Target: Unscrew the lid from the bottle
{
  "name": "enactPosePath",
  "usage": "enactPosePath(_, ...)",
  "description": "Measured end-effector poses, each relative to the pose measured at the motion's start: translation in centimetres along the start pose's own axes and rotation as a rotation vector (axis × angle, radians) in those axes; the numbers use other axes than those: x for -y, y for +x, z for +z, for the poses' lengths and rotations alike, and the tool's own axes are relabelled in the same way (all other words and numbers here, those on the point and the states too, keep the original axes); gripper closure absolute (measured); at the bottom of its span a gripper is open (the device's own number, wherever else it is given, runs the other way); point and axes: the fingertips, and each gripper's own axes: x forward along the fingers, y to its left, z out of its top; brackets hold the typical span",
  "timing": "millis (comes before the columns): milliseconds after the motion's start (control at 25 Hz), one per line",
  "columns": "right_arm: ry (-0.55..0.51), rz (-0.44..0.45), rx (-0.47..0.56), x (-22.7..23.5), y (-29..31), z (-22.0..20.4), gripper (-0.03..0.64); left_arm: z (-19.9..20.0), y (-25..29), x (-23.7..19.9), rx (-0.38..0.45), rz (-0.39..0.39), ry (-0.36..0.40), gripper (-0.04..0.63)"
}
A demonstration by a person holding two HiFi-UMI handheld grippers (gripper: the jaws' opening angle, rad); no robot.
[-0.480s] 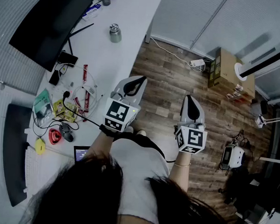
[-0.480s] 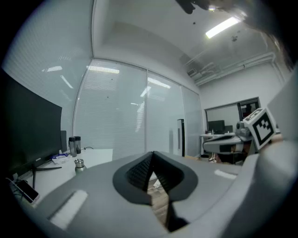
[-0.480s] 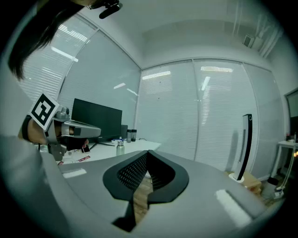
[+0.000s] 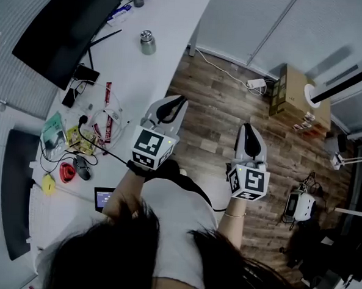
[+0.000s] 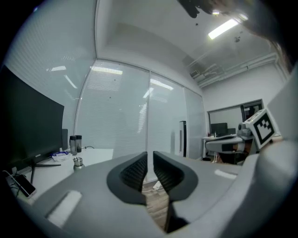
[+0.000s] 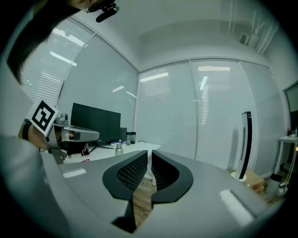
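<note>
right tongs (image 6: 149, 154): closed, empty | bottle (image 6: 119, 148): upright on desk (image 6: 142, 146)

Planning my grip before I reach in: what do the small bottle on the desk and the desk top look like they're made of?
The bottle is probably brushed metal: grey with a dull sheen. Its lid looks brighter, likely metal too. The desk has a smooth, matt white top, perhaps laminate, though I can't be sure.

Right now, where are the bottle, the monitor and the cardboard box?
bottle (image 4: 148, 45), head view, middle of its body.
monitor (image 4: 63, 27), head view, middle of its dark panel.
cardboard box (image 4: 288, 86), head view, its brown face.
</note>
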Motion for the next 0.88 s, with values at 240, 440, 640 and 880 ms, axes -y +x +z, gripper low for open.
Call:
enactPosePath(240,0.022,0.011,0.009,0.9,0.5,0.0,0.596,-0.1,1.0,0.1,-0.005,-0.003,-0.003,0.531)
enactPosePath(440,0.046,0.03,0.005,1.6,2.6,-0.4,0.546,-0.7,3.1,-0.7,-0.016,-0.004,-0.008,0.479)
enactPosePath(640,0.057,0.046,-0.005,2.9,6.5,-0.9,0.511,-1.5,6.7,-3.0,-0.024,0.0,-0.025,0.426)
enactPosePath(880,0.072,0.071,-0.028,5.8,13.2,-0.8,0.464,-1.5,13.1,-6.6,-0.039,0.023,-0.038,0.385)
